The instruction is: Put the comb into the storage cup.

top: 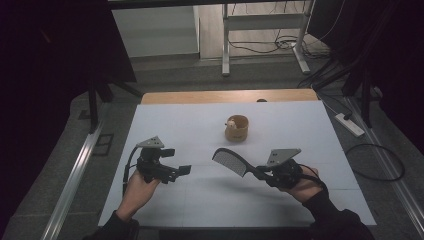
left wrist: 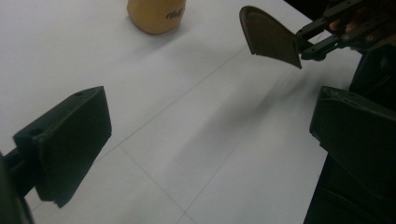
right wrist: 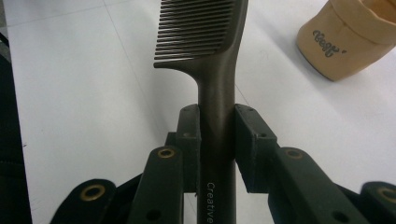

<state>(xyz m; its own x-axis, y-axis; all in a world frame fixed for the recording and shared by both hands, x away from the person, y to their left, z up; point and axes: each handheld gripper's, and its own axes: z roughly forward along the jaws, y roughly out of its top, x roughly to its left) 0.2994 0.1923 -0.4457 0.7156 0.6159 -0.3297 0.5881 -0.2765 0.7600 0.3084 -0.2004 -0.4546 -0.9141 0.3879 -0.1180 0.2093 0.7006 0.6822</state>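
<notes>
Comb: the dark comb [top: 231, 161] is hanging above the white table [top: 165, 125], held by its handle, toothed head free.
Comb's long axis: in the high view it is running from the right gripper up and leftward, head pointing toward the table's middle and the far side.
Right gripper: the right gripper [top: 266, 175] is clamping the comb's handle [right wrist: 218, 140] between its two pads, a pad pressing on either side.
Tan pot: the small tan fabric pot [top: 236, 127] is sitting beyond the comb's head, apart from it, something pale showing inside.
Left gripper: the left gripper [top: 176, 171] is hovering left of the comb with jaws spread wide and nothing between them.
Nearer hand: the right one is already gripping the comb; the pot is lying along the comb's line, so a forward push looks likely.
</notes>
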